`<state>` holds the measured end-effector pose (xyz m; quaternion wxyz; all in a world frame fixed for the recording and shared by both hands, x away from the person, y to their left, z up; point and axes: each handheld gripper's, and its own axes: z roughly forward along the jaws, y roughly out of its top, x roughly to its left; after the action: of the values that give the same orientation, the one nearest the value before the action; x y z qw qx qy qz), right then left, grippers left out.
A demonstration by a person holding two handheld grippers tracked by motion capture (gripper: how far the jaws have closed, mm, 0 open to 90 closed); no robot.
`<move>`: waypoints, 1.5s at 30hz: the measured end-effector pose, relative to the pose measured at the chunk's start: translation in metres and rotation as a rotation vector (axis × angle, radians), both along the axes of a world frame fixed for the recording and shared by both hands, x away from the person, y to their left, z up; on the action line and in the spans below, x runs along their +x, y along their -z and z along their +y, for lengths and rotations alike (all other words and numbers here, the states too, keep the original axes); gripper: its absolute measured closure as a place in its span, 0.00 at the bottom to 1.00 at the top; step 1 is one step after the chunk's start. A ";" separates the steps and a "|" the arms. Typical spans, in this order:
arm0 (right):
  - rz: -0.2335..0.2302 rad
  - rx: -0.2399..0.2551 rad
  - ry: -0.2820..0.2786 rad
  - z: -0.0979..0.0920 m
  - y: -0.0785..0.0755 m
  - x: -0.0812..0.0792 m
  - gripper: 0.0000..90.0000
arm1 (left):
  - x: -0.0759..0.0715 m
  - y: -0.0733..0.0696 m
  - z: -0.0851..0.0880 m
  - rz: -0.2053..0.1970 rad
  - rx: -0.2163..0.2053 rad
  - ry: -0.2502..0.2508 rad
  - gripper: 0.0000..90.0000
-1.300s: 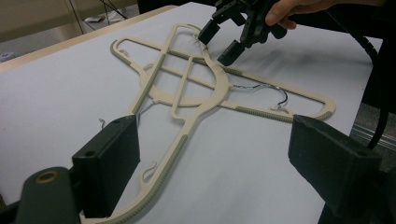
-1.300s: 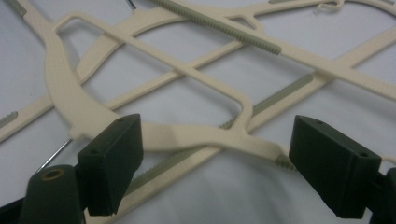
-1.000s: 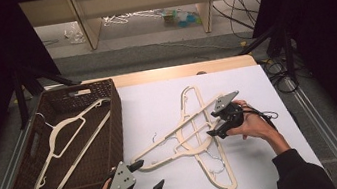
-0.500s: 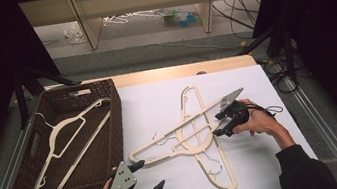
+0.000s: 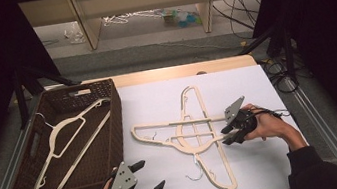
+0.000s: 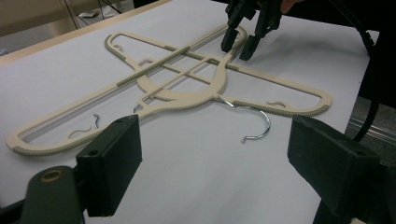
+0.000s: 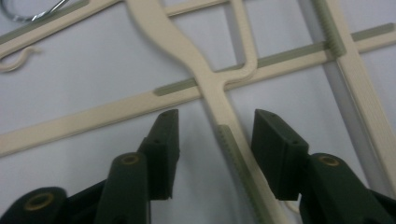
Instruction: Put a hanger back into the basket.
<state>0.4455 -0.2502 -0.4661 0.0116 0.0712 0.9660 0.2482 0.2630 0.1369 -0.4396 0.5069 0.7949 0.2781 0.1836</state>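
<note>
The right gripper [image 5: 229, 135] is pointing left with jaws that have just been closing, still parted. The left gripper [image 5: 149, 177] is hovering, jaws spread wide.

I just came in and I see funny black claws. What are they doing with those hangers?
A person holds a gripper in each hand. The right gripper has just been closing its jaws around an arm of one of the two cream plastic hangers lying crossed on the white table; the pads aren't pressing on it yet. The left gripper waits open near the table's front edge. A third cream hanger already lies in the brown wicker basket.
</note>
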 end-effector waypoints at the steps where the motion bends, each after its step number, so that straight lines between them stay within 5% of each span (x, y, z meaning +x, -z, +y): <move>1: 0.000 0.000 0.000 0.000 0.000 0.000 0.64 | -0.001 0.000 -0.001 0.011 -0.009 -0.010 0.20; 9: -0.012 -0.034 -0.086 0.007 -0.001 -0.006 0.86 | 0.000 0.000 0.000 0.006 -0.004 -0.006 0.20; 20: 0.009 -0.027 -0.099 0.008 -0.015 -0.017 0.88 | 0.007 0.003 -0.004 -0.010 0.030 -0.013 0.23; 24: 0.000 -0.035 -0.097 0.006 -0.028 -0.024 0.88 | 0.014 0.006 -0.012 -0.027 0.068 0.001 0.25; 26: 0.001 -0.026 -0.097 0.007 -0.036 -0.030 0.88 | 0.020 0.009 -0.019 -0.051 0.125 0.008 0.27; 39: 0.008 -0.038 -0.110 0.001 -0.051 -0.057 0.88 | 0.055 0.035 -0.058 -0.068 0.298 0.095 0.31; 45: 0.014 -0.034 -0.119 0.000 -0.053 -0.060 0.88 | 0.061 0.042 -0.076 -0.138 0.378 0.165 0.36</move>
<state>0.3855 -0.2504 -0.4128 -0.0086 0.0150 0.9727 0.2316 0.3238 0.0604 -0.4818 0.3800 0.8814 0.1375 0.2445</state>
